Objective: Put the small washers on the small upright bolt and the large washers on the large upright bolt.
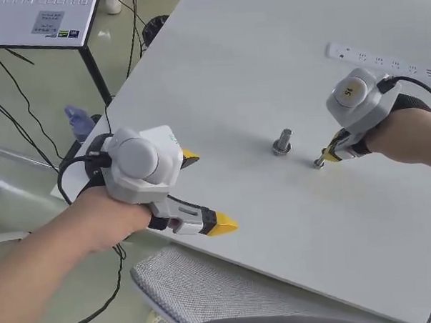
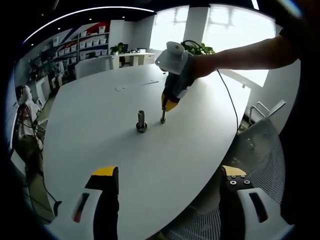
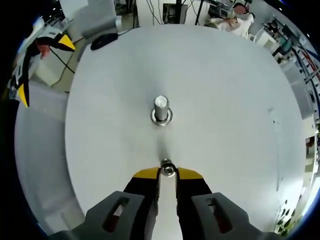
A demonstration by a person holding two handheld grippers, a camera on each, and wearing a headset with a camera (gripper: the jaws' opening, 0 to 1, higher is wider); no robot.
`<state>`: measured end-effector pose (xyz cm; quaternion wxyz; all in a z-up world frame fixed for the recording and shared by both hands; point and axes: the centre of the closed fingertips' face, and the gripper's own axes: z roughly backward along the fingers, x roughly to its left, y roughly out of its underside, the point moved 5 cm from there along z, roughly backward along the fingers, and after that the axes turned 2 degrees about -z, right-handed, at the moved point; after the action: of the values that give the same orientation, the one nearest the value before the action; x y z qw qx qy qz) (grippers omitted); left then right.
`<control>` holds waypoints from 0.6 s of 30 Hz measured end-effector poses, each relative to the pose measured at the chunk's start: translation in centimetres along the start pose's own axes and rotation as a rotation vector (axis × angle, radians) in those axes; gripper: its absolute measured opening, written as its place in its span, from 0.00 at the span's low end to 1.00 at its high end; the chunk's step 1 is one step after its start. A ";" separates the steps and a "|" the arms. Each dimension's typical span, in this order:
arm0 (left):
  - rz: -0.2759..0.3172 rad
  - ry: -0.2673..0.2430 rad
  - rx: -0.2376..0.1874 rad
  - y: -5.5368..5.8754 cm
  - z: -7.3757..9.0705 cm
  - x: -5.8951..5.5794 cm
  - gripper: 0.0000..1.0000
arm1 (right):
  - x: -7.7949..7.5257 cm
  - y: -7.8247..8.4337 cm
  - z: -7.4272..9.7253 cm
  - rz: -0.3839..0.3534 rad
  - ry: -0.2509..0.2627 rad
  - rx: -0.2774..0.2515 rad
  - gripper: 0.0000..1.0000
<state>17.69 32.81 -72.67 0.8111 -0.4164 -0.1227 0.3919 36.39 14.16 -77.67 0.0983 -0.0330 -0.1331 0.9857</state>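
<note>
The large upright bolt [image 1: 282, 142] [image 2: 141, 121] [image 3: 161, 109] stands mid-table with a washer ring at its base. Just right of it is the small upright bolt [image 1: 319, 162] [image 2: 163, 119]. My right gripper [image 1: 328, 157] [image 3: 167, 174] [image 2: 167, 107] sits at that bolt's top, jaws nearly together on a small round washer [image 3: 167, 169] right over the bolt. My left gripper [image 1: 206, 190] [image 2: 167, 175] hovers open over the table's near-left edge, well short of both bolts, with nothing between its yellow-tipped fingers [image 1: 222, 223].
A white power strip [image 1: 379, 60] lies at the far right of the white table [image 1: 233, 75]. A grey mesh chair [image 1: 207, 290] stands under the near edge. Cables, a blue bottle [image 1: 78, 121] and another desk [image 1: 38, 22] are to the left.
</note>
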 end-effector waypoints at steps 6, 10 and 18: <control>0.002 0.006 0.003 0.0 -0.2 0.1 0.82 | 0.0 0.3 -0.4 -0.001 -0.003 0.004 0.12; 0.013 0.016 -0.007 -0.2 -0.3 0.1 0.82 | 0.1 0.3 -0.6 0.006 -0.003 0.002 0.12; 0.006 0.024 0.003 0.0 -0.6 0.4 0.82 | 0.3 0.7 -1.6 0.006 -0.006 0.014 0.13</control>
<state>18.20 32.76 -73.11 0.8121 -0.4203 -0.1112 0.3893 36.09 13.98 -79.41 0.0950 -0.0297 -0.1266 0.9869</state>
